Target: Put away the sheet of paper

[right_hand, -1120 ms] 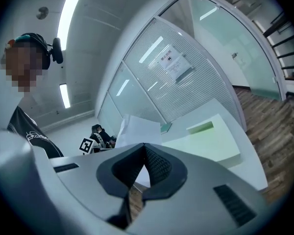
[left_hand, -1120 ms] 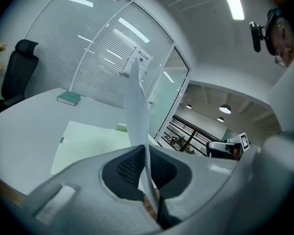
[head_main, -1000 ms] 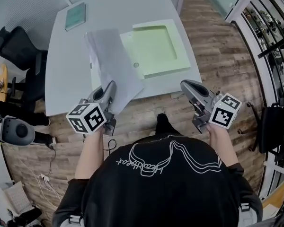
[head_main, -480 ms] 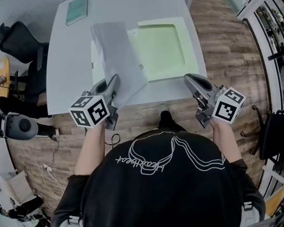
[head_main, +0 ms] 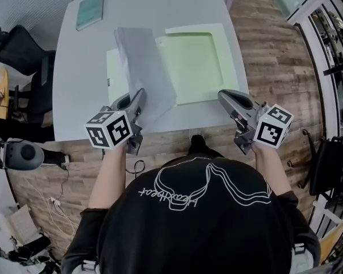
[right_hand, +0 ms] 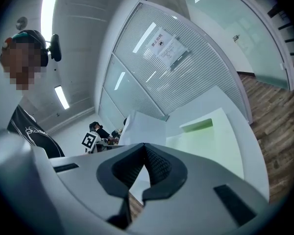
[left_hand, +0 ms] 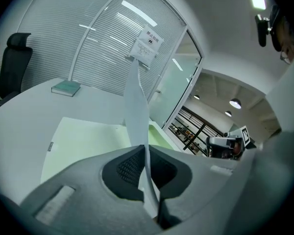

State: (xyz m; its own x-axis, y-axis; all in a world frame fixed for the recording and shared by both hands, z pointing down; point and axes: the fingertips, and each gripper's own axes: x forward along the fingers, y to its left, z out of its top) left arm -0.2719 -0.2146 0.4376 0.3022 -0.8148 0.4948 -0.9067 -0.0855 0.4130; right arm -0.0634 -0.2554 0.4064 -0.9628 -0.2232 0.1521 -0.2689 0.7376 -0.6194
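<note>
Two tongs: the left gripper (head_main: 137,97) is clamped on the near edge of one sheet of paper (head_main: 143,67), which rises toward 12 o'clock over the table (head_main: 74,96). The right gripper (head_main: 224,97), at 3 o'clock from it, has its jaws together with nothing between them. One pale green case (head_main: 228,56) lies open beyond, the sheet held above its left part, not inside. One teal book (head_main: 90,11) lies at the table's 11 o'clock corner.

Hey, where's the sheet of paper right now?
Head view, left side: the sheet of paper is pinched in the left gripper, slanting over the table beside the pale green case.
</note>
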